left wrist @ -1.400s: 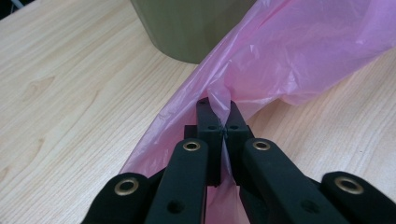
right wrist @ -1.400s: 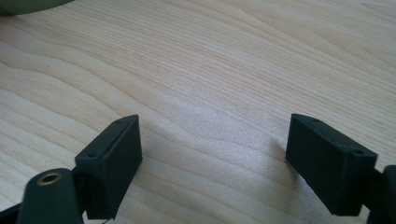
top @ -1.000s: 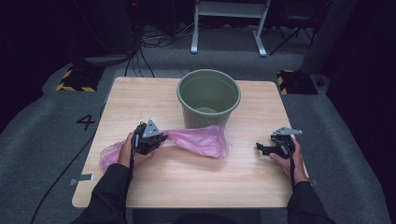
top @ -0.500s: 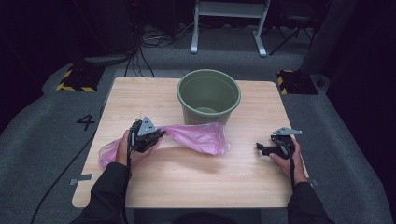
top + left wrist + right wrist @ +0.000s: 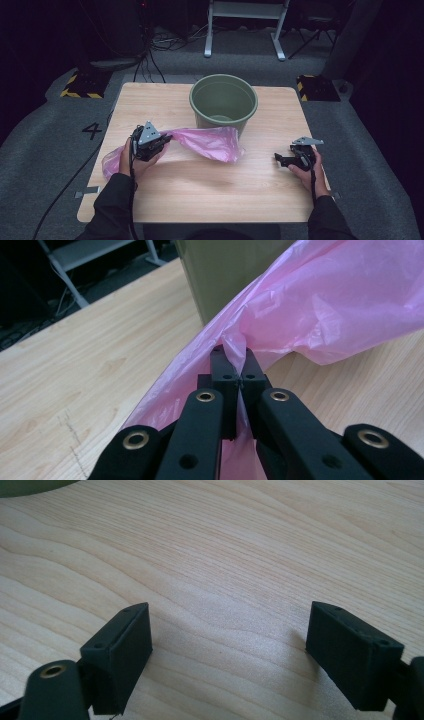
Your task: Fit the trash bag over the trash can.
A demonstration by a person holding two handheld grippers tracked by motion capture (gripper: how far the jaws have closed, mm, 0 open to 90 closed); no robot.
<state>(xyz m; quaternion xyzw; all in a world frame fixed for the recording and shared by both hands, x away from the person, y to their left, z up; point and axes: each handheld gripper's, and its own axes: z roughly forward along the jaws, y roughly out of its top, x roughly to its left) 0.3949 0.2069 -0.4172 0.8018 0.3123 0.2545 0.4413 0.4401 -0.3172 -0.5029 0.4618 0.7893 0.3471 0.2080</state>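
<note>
A thin pink plastic bag point(image 5: 210, 142) stretches across the left half of the wooden table point(image 5: 215, 200), its right end resting near the foot of a green bucket point(image 5: 223, 102). My left gripper point(image 5: 167, 138) is shut on a fold of the bag point(image 5: 320, 305), pinched between its two black jaws, and holds that fold a little above the table. The bucket wall point(image 5: 225, 275) stands just beyond the bag in the left gripper view. My right gripper point(image 5: 278, 157) rests low over bare wood at the right, open, with nothing between its jaws point(image 5: 227, 650).
The bucket stands upright at the table's far middle. Bare tabletop lies between the two grippers. Grey floor with cables, a metal stand point(image 5: 245, 25) and yellow-black striped blocks point(image 5: 77, 85) surrounds the table.
The left gripper has shifted slightly with the bag, and the bag's right end has spread a little toward the bucket. The right gripper has stayed put.
</note>
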